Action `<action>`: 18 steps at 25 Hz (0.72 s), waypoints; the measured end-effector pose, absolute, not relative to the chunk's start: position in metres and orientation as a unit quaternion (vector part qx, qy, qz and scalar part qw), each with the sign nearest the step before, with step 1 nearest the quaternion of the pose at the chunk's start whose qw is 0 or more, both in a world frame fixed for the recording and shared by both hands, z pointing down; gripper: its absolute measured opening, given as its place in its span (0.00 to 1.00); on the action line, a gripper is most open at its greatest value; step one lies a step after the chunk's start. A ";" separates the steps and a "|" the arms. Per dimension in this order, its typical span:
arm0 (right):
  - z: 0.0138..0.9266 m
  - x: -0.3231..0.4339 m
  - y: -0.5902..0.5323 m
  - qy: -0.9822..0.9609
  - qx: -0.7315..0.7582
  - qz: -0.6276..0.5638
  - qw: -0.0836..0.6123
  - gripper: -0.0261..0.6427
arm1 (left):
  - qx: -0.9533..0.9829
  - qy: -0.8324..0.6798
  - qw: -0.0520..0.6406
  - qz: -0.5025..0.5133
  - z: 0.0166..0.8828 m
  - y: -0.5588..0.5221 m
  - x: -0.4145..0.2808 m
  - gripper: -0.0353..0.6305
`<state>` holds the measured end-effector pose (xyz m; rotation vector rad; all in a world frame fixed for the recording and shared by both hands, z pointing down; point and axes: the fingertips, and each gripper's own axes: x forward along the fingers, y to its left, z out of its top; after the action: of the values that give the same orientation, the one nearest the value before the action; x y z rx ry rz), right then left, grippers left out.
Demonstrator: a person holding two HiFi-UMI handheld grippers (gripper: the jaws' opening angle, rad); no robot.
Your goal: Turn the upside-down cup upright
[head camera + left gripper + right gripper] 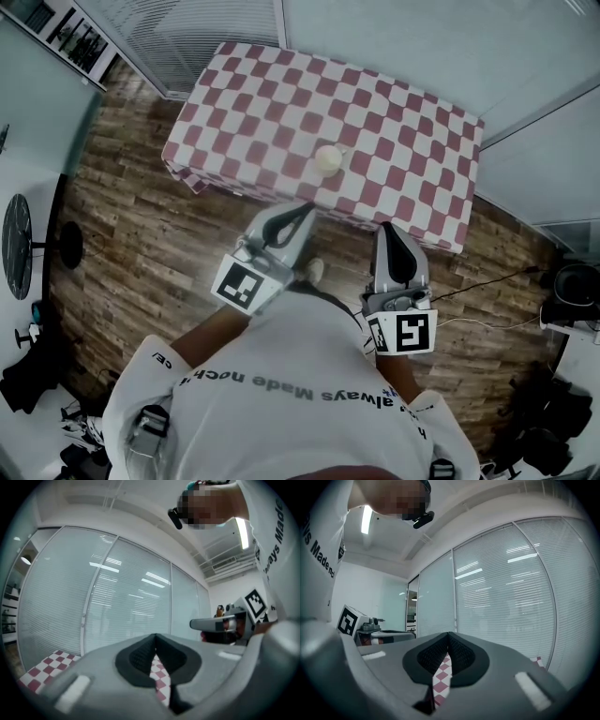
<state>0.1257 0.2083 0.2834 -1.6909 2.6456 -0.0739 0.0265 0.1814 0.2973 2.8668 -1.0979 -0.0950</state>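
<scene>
Both grippers are fully closed, pads pressed tip to tip with nothing pinched in either one. The left gripper (304, 210) is held out level with its nose right over the near edge of the table (412, 112). The right gripper (390, 229) sits beside it, a bit further back, just at that same edge. In each gripper view the black ribbed pads meet at the top, and only a sliver of checked cloth shows through the little gap below them. Each gripper has its marker cube at the back, left one (246, 284) and right one (403, 333), tucked close against the person's white T-shirt (281, 375).

The cup (328, 159) is a small cream-coloured thing on the red and white checked tablecloth. It stands close to the near edge, roughly halfway along it. It's just ahead of the left gripper's tips, not touching, and well off to the left of where the right one points. From straight overhead I honestly can't tell which way up it is.

Further out, the table sits on a wood-plank floor (141, 216), pushed up toward frosted glass walls with blinds (126, 588). One shoe (314, 272) pokes out between the two grippers.
</scene>
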 end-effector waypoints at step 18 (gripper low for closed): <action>0.280 0.076 0.086 0.845 -0.535 -0.016 -0.011 0.04 | 0.937 -0.345 0.035 -0.038 0.295 0.062 -0.015 0.06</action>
<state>0.0755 0.0859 0.2802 -1.6931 2.6721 -0.0509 -0.0151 0.0619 0.2952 2.8794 -1.0612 -0.1181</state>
